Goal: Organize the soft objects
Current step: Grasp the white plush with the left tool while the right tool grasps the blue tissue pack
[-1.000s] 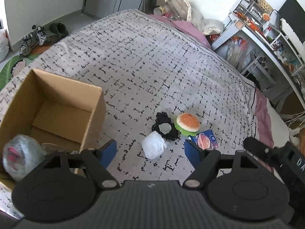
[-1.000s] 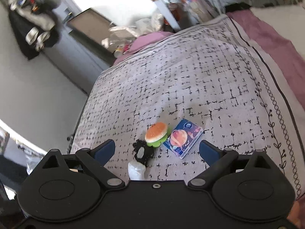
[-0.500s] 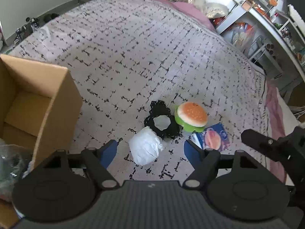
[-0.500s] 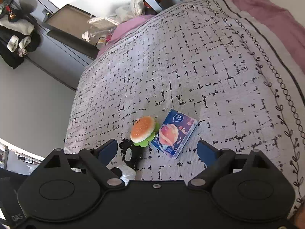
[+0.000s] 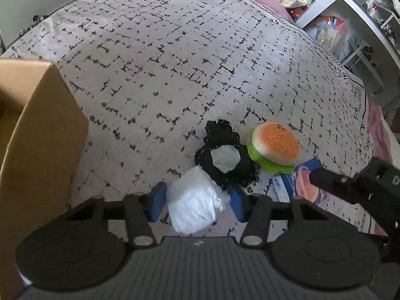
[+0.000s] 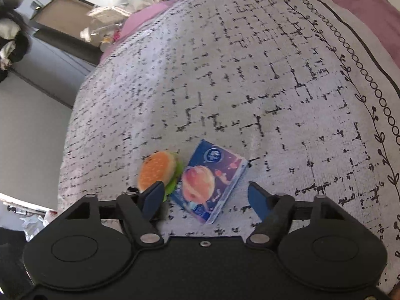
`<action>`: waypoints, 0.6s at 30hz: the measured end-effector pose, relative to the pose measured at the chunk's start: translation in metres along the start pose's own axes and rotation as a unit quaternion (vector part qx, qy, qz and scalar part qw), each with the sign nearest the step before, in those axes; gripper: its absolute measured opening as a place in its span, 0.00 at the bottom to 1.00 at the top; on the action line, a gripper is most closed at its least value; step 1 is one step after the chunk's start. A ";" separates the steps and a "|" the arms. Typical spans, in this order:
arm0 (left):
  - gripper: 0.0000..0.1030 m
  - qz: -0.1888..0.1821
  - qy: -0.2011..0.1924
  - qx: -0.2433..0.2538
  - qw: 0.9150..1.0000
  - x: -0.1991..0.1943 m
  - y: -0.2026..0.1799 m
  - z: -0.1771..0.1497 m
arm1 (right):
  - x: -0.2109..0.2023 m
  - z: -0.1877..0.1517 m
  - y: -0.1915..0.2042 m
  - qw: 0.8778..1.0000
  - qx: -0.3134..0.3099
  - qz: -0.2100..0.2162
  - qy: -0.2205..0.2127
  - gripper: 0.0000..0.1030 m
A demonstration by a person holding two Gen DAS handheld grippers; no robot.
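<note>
On the bed, right of the cardboard box (image 5: 37,135), both claws have dropped closer to the pile since a second ago: pick is starting. Left claw (image 5: 196,201) is closing around the white wad (image 5: 192,207), pads apart, not clearly pressing yet. Right claw (image 6: 203,197) is closing too, tissue pack (image 6: 212,180) between its pads, untouched. Plush burger (image 5: 273,147) and black lace piece (image 5: 225,157) lie further right of the box, beyond the wad.

Bed (image 5: 175,57), black-flecked cover: cardboard box (image 5: 37,137), white wad (image 5: 192,207), black lace piece (image 5: 225,160), burger plush (image 5: 275,145), tissue pack (image 6: 212,180).
</note>
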State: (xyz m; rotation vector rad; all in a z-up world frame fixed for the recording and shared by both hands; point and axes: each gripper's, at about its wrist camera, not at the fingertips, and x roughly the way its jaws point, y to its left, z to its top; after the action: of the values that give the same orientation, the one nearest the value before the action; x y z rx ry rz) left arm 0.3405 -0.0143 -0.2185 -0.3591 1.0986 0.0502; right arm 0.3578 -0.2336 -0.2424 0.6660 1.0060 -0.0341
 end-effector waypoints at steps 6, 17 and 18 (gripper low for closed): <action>0.48 -0.002 0.004 0.015 1.000 0.004 -0.006 0.005 | 0.012 0.003 -0.004 1.000 0.014 -0.008 0.002 0.65; 0.47 -0.020 -0.003 0.014 1.000 -0.019 -0.009 0.000 | -0.006 0.004 -0.002 0.999 -0.020 -0.016 -0.037 0.21; 0.47 -0.020 -0.007 0.012 1.000 -0.023 -0.008 -0.002 | -0.009 0.003 -0.001 0.999 -0.022 -0.013 -0.040 0.20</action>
State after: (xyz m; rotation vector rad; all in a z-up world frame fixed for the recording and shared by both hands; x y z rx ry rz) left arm 0.3303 -0.0190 -0.1971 -0.3587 1.0771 0.0033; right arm 0.3550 -0.2387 -0.2344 0.6072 0.9350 -0.0614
